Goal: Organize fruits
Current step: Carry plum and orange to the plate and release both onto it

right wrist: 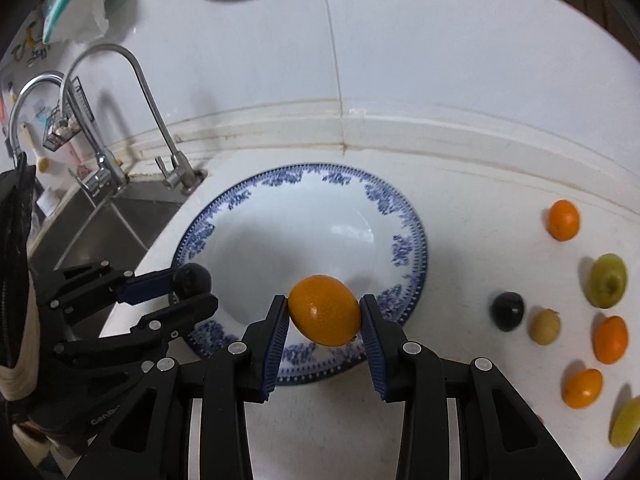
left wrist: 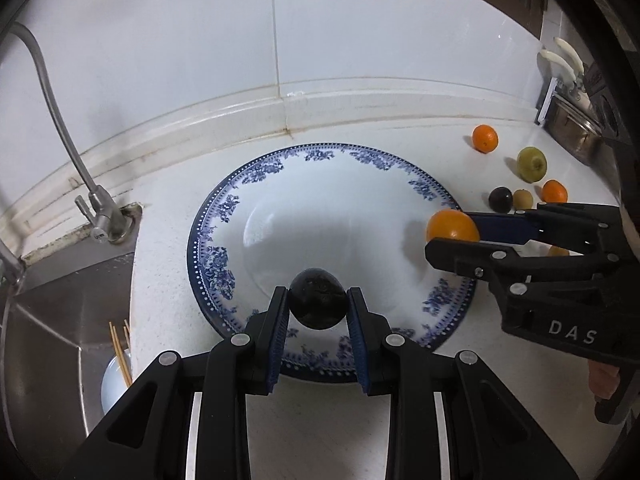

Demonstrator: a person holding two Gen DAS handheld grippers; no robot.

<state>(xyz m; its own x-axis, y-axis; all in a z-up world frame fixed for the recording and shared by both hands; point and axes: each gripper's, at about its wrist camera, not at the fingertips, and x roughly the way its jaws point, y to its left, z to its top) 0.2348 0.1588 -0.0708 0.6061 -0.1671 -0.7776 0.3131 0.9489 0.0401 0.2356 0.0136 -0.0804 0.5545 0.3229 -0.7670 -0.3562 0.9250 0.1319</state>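
Left gripper (left wrist: 318, 306), its fingers clenched on a dark purple round plum (left wrist: 318, 298), and right gripper (right wrist: 325, 312), clamping a small glossy orange kumquat (right wrist: 324, 310), hang above the blue-patterned white porcelain plate (left wrist: 280, 172), seemingly for dropping; other fruits wait on the white table (right wrist: 460, 256).

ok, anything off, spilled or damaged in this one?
Nothing stands out. Left gripper holds a dark fruit and right gripper an orange fruit, both over the intact plate. The remaining loose fruits sit whole on the counter; no spills.
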